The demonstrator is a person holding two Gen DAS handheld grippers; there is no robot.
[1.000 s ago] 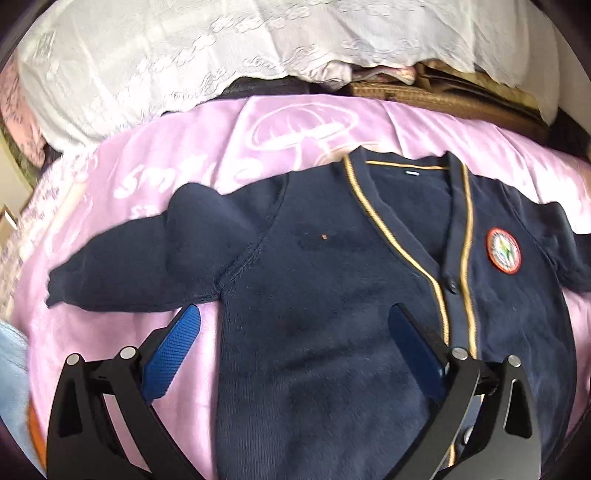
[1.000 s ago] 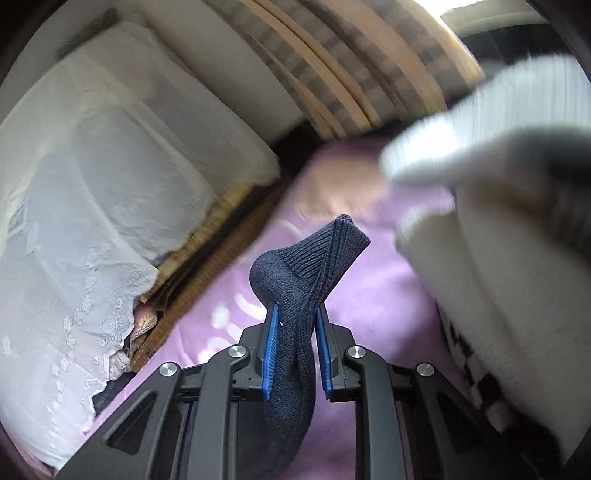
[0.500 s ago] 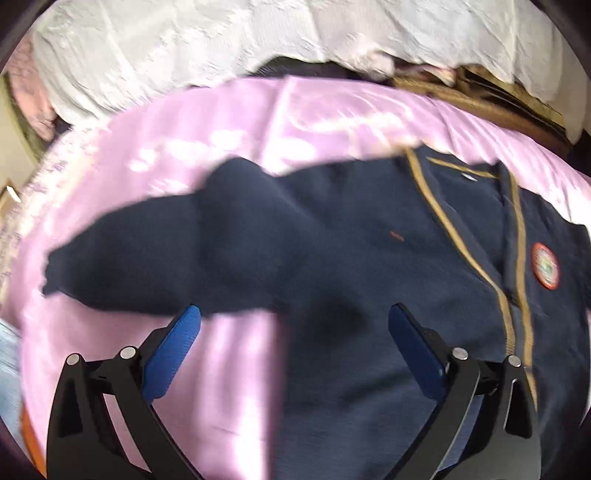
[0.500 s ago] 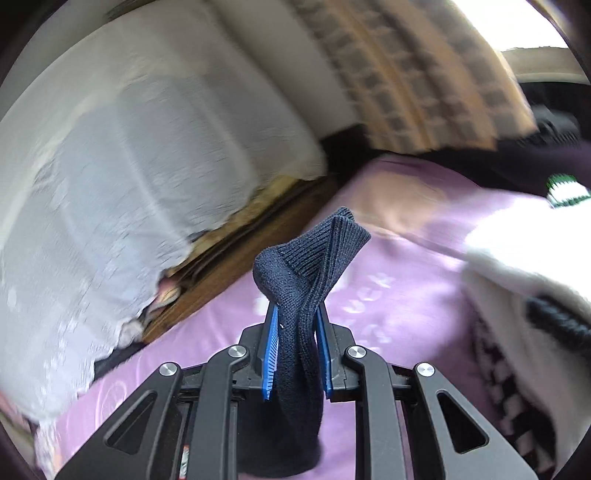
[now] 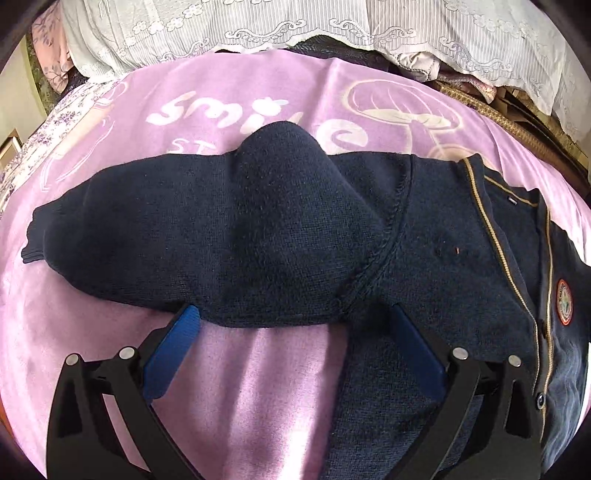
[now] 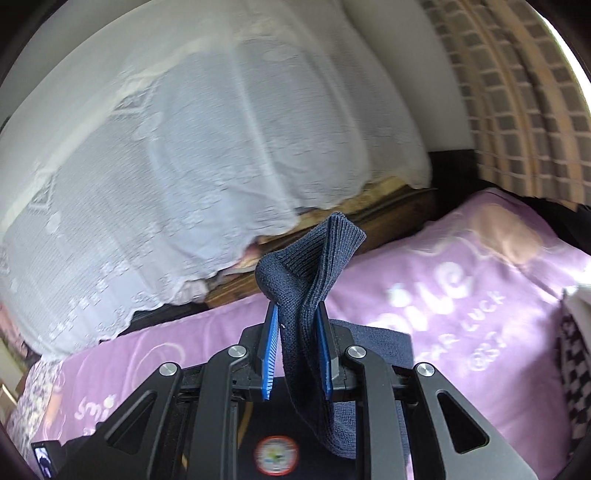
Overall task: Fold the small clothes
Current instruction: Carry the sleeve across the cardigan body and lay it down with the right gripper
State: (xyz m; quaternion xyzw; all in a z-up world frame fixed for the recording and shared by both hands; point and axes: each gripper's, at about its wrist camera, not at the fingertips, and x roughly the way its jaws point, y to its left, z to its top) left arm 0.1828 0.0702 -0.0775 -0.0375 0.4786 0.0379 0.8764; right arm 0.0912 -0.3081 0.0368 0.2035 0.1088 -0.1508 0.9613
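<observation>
behind the cardigan (image 5: pixel 424 236), lace-covered pillows (image 5: pixel 258 26) along purple blanket (image 5: pixel 258 387)

Navy knitted cardigan (image 5: pixel 443 258): right side & hem cut off by left wrist view's edge; lower front partly hidden behind black left gripper (image 5: pixel 291 325) w/ blue pads. In right wrist view, the ribbed navy cuff (image 6: pixel 314 266) is pinched in the right gripper (image 6: pixel 295 328), the rest of that sleeve hidden behind the frame. Round red-rimmed badge (image 6: pixel 272 455) blurred, design unreadable. White lace cloth (image 6: pixel 184 166) smeared. Black-white checked fabric (image 6: pixel 572 369) cut by the edge.
</observation>
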